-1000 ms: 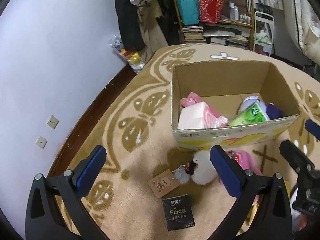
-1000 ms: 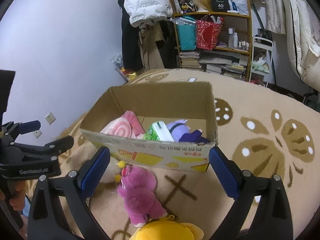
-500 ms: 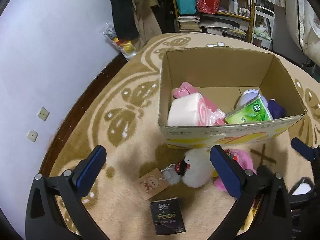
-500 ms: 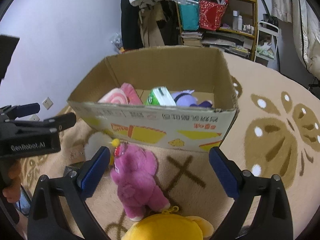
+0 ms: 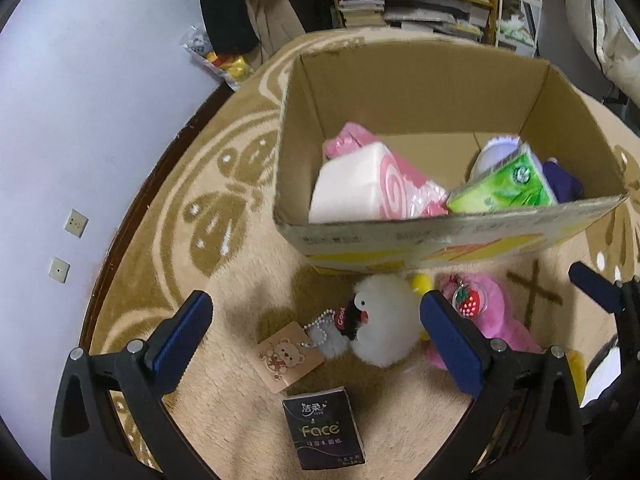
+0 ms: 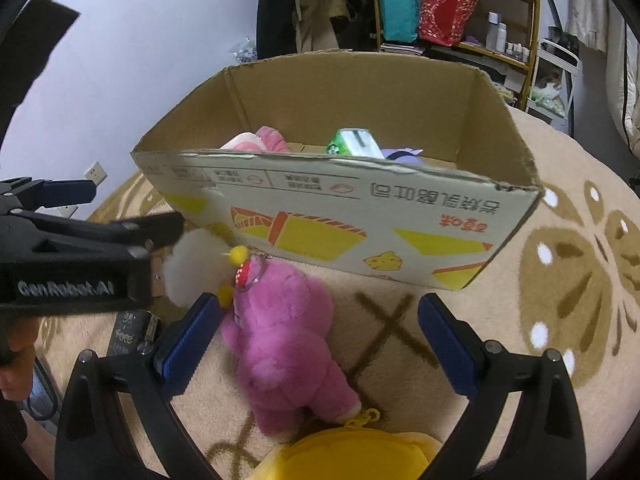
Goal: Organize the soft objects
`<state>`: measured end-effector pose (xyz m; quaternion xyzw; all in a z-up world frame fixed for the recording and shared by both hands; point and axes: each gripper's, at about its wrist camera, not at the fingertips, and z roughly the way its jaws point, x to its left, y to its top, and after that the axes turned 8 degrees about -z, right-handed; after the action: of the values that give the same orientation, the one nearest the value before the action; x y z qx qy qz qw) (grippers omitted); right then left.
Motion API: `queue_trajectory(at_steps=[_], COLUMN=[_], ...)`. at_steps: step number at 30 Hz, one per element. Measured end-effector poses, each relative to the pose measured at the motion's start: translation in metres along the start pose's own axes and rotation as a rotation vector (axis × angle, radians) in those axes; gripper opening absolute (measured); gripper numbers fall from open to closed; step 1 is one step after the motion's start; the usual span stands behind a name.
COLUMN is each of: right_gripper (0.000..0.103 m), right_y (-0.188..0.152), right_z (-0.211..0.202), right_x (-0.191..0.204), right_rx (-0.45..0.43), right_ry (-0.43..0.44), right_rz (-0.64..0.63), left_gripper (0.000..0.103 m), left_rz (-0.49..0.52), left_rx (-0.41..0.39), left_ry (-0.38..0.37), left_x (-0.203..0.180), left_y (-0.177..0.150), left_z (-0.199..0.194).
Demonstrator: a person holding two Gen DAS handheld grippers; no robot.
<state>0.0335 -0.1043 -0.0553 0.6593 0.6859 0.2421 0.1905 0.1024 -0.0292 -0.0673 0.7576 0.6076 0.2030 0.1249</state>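
A cardboard box (image 5: 440, 240) (image 6: 340, 216) stands on the rug and holds a pink-and-white tissue pack (image 5: 360, 188), a green tissue pack (image 5: 508, 188) and a purple toy (image 5: 564, 184). In front of it lie a white fluffy toy (image 5: 384, 316) (image 6: 196, 264) with a paper tag (image 5: 288, 356), a pink plush (image 5: 488, 312) (image 6: 280, 340), a yellow plush (image 6: 344, 456) and a black Face tissue pack (image 5: 324, 432). My left gripper (image 5: 316, 340) is open above the white toy and tag. My right gripper (image 6: 320, 340) is open over the pink plush.
A patterned beige rug (image 5: 224, 184) covers the floor. A lilac wall (image 5: 80, 80) with sockets is at the left. Shelves (image 6: 460, 20) with bags, books and hanging clothes stand behind the box.
Both grippers have moved forward and down toward the toys in front of the box. Both stay open.
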Motion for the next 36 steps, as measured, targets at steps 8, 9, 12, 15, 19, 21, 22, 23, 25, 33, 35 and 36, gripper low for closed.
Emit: queue_trajectory(at_steps=[8, 9, 12, 15, 19, 21, 22, 23, 25, 33, 35, 36], right_gripper=[0.103, 0.103, 0.103, 0.103, 0.103, 0.103, 0.103, 0.103, 0.103, 0.102, 0.102, 0.102], right_y=[0.003, 0.004, 0.007, 0.007, 0.006, 0.005, 0.005, 0.005, 0.005, 0.007, 0.007, 0.007], right_z=[0.012, 0.014, 0.02, 0.027, 0.035, 0.039, 0.04, 0.042, 0.045, 0.055, 0.056, 0.056], right_x=[0.001, 0.001, 0.001, 0.001, 0.004, 0.005, 0.005, 0.005, 0.007, 0.007, 0.01, 0.011], right_rx=[0.027, 0.032, 0.049, 0.06, 0.08, 0.089, 0.092, 0.095, 0.102, 0.13, 0.135, 0.136], right_ry=[-0.005, -0.003, -0.002, 0.001, 0.004, 0.007, 0.007, 0.008, 0.011, 0.03, 0.032, 0.034], right_rz=[-0.003, -0.002, -0.009, -0.013, -0.021, -0.025, -0.026, -0.027, -0.024, -0.012, -0.011, -0.01], left_gripper=[0.103, 0.103, 0.103, 0.103, 0.103, 0.103, 0.103, 0.103, 0.103, 0.103, 0.103, 0.103], left_rz=[0.008, 0.008, 0.002, -0.008, -0.01, -0.005, -0.002, 0.001, 0.009, 0.01, 0.011, 0.013], left_rx=[0.074, 0.085, 0.106, 0.119, 0.138, 0.148, 0.153, 0.158, 0.163, 0.183, 0.185, 0.185], left_ry=[0.024, 0.024, 0.025, 0.023, 0.02, 0.022, 0.024, 0.028, 0.04, 0.045, 0.045, 0.044], left_x=[-0.004, -0.005, -0.005, -0.005, -0.006, -0.006, -0.007, -0.008, -0.01, -0.019, -0.022, -0.023], left_y=[0.0, 0.0, -0.001, 0.001, 0.001, 0.002, 0.001, 0.001, 0.002, 0.001, 0.0, 0.001], left_z=[0.018, 0.021, 0.026, 0.031, 0.037, 0.042, 0.043, 0.045, 0.048, 0.054, 0.054, 0.053])
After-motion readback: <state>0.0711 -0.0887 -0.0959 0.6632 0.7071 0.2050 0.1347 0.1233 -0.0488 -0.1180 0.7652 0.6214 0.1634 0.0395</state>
